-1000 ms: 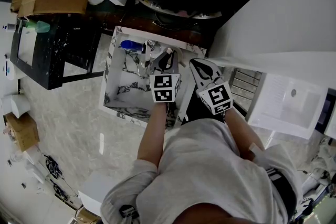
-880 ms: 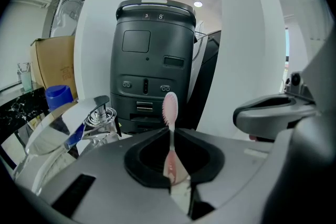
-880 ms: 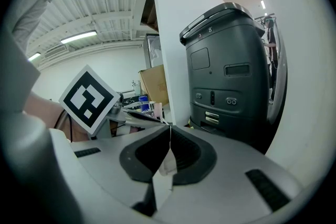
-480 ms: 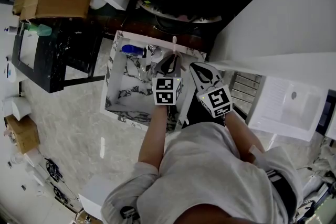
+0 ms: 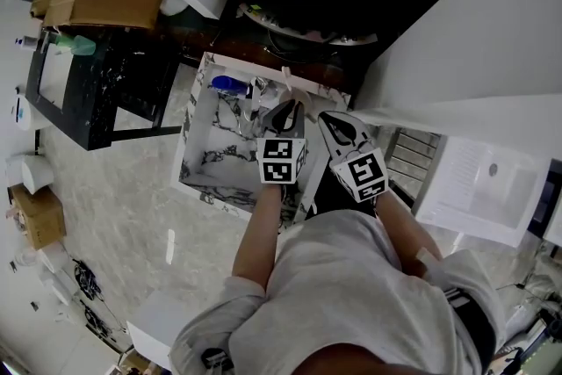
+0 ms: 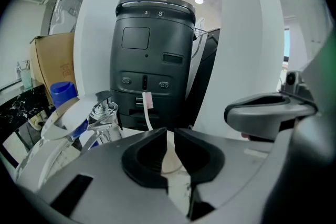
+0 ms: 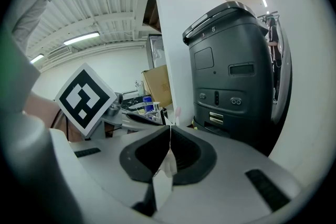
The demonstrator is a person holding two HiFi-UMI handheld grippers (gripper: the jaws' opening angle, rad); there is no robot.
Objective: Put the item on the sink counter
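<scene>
A toothbrush (image 6: pixel 147 105), pink bristles uppermost, is clamped by its white handle between the jaws of the left gripper (image 6: pixel 168 139) and held above the far rim of the marble sink counter (image 5: pixel 204 161), near the chrome tap (image 6: pixel 102 113). The right gripper (image 7: pixel 169 136) is held at the counter's right edge, its jaws pressed together on nothing. A dark grey appliance (image 6: pixel 152 55) is seen beyond the counter.
</scene>
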